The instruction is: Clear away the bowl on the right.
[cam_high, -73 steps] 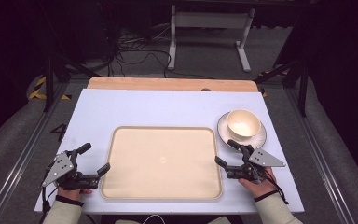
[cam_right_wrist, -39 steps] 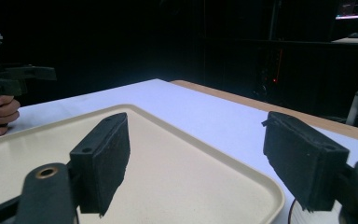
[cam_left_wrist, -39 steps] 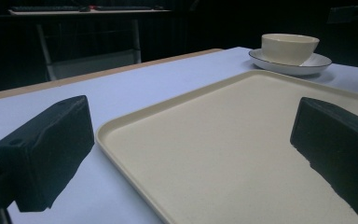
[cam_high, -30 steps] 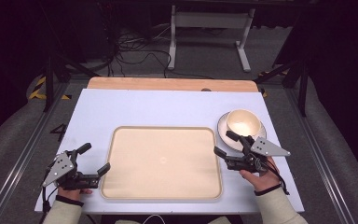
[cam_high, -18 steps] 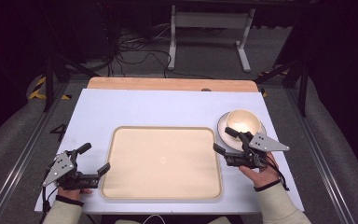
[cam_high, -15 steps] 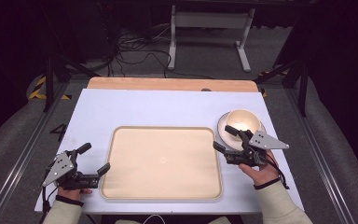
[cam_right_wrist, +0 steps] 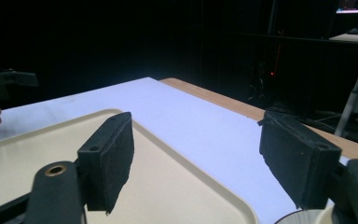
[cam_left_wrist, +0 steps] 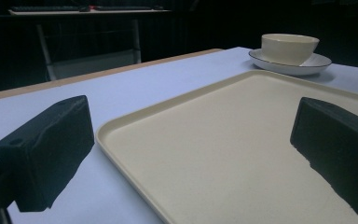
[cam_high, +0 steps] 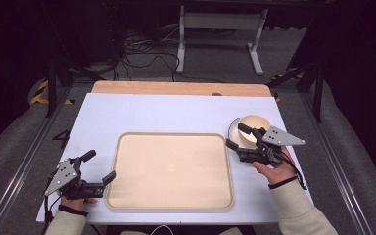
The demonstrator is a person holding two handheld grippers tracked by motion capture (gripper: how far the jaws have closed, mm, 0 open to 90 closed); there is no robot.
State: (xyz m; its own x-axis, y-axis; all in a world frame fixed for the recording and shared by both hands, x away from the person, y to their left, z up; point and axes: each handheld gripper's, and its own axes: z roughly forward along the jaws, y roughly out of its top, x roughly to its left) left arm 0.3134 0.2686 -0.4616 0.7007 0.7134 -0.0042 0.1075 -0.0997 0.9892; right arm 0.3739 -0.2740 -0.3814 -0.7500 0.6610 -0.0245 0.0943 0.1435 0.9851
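— Cream plastic is nearest you: the tray [cam_high: 171, 170] lies flat in the middle of the white table [cam_high: 176, 110], with nothing on it. Your left gripper [cam_high: 94, 167] rests low at the tray's near left corner, jaws spread wide. In the left gripper view one jaw sits over the bare table and the other over the tray floor, so the rim [cam_left_wrist: 121, 151] runs between them.

— Why would I hold it there?

— My guess is that you mean to steady the tray or take it by that edge, since the jaws straddle the rim without touching it.

— And my right hand?

— Your right hand [cam_high: 272, 169] holds the right gripper [cam_high: 239, 137] just past the tray's far right corner. Its jaws are also spread, and they pinch nothing. They point at the near left side of the bowl [cam_high: 254, 126], which stands upright on its saucer [cam_high: 233, 131] to the right of the tray.

— Am I on the bowl yet?

— I can't say for certain. From the high view the jaws overlap the saucer's edge, but the right gripper view catches only a sliver of pale rim [cam_right_wrist: 303, 216] at the bottom, so contact is unclear. The open jaws suggest you are lining up to grip the saucer's or bowl's edge, probably to carry it onto the tray.
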